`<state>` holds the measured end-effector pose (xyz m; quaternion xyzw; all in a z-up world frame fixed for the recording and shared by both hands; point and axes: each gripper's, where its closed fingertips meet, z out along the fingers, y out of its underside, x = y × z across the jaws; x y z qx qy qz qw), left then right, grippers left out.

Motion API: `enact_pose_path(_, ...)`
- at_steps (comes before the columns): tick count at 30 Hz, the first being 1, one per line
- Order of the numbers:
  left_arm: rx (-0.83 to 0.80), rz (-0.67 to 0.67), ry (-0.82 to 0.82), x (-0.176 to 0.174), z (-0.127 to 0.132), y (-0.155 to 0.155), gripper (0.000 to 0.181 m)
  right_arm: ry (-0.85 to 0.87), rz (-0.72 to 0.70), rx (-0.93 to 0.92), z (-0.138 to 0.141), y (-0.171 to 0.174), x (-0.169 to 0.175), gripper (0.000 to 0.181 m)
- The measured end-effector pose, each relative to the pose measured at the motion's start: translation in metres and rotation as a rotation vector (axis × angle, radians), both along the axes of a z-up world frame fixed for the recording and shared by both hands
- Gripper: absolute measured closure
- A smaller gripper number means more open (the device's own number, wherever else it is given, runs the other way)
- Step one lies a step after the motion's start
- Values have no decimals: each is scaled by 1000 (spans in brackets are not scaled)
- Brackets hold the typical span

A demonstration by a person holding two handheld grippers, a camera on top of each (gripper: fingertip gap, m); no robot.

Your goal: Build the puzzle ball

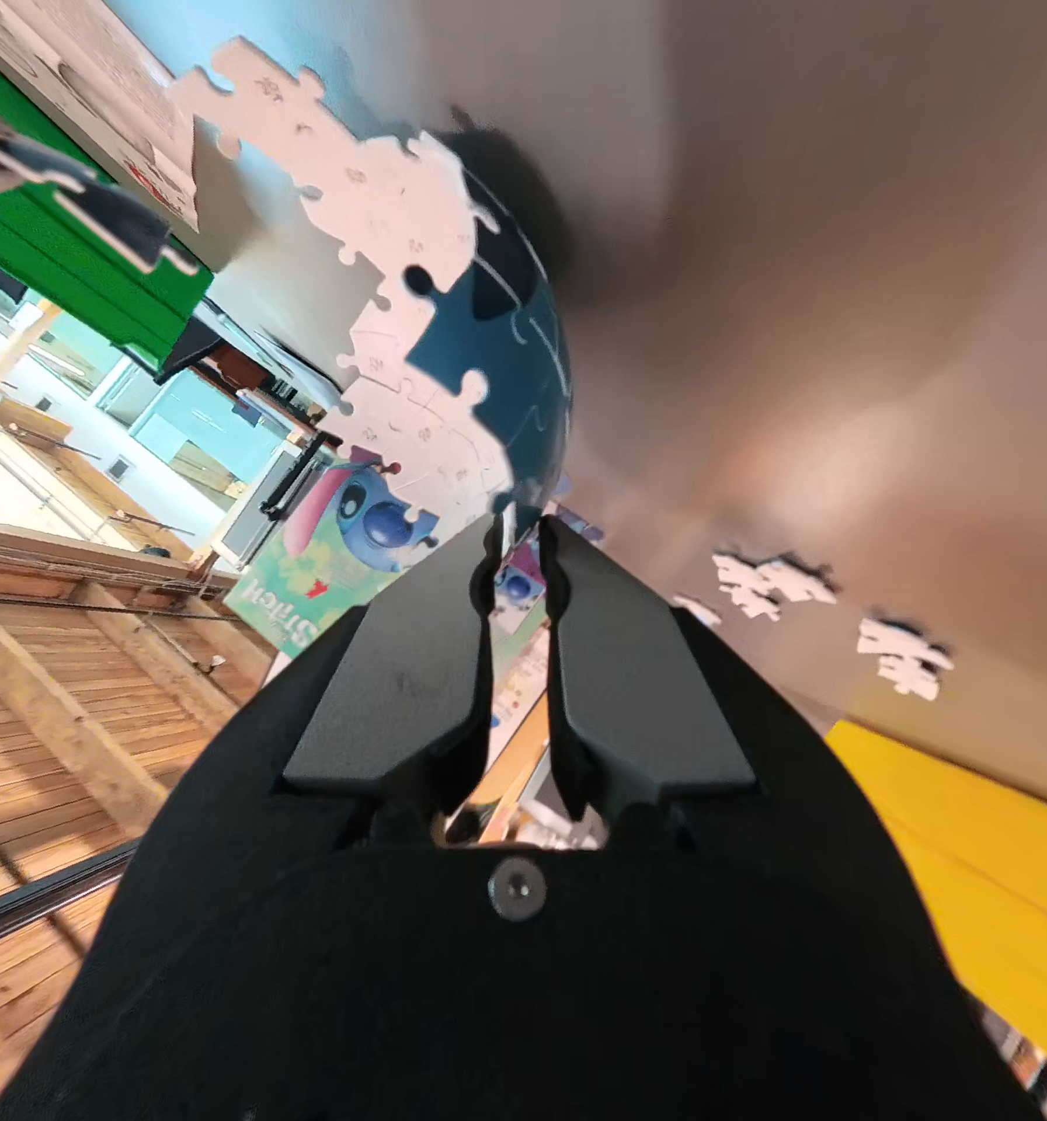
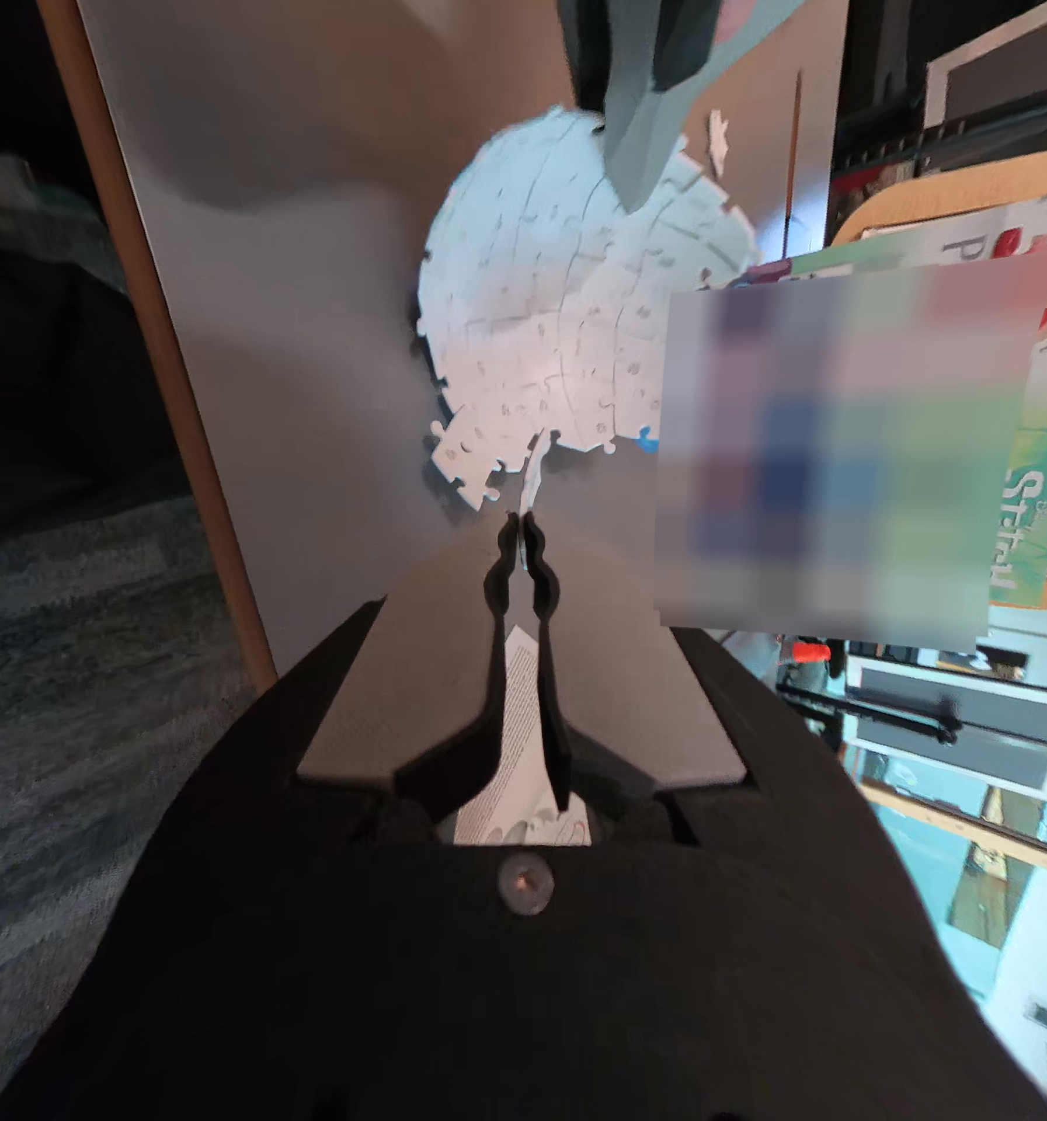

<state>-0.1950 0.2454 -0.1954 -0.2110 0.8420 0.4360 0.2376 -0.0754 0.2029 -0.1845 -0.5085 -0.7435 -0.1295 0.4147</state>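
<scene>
Overhead, the half-built puzzle ball [image 1: 448, 340] (white inside, dark blue outside) hangs off the left claw [image 1: 519, 526], which pinches its lower rim. Just below its edge, the right claw [image 2: 519, 517] grips a single white piece [image 2: 534, 470] edge-on, touching the shell.

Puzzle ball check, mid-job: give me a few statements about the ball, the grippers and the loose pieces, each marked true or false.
1. The left gripper is shut on the rim of the puzzle ball. True.
2. The right gripper is open. False: it is shut on a piece.
3. The ball is complete. False: it is an open shell, its white inner side showing.
4. Loose pieces lie on the table. True.
5. The held piece is far from the ball. False: it is at the shell's lower edge.
</scene>
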Motion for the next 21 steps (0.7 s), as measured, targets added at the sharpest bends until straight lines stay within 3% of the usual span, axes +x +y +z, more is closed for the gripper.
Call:
enact_pose_path(10, 211, -25, 156, 7, 10, -3, 174, -97, -190, 137, -26, -14, -1, 181)
enact_pose_path(21, 315, -93, 305, 9, 17, -15, 176, -86, -281, 91, -35, -31, -24, 181)
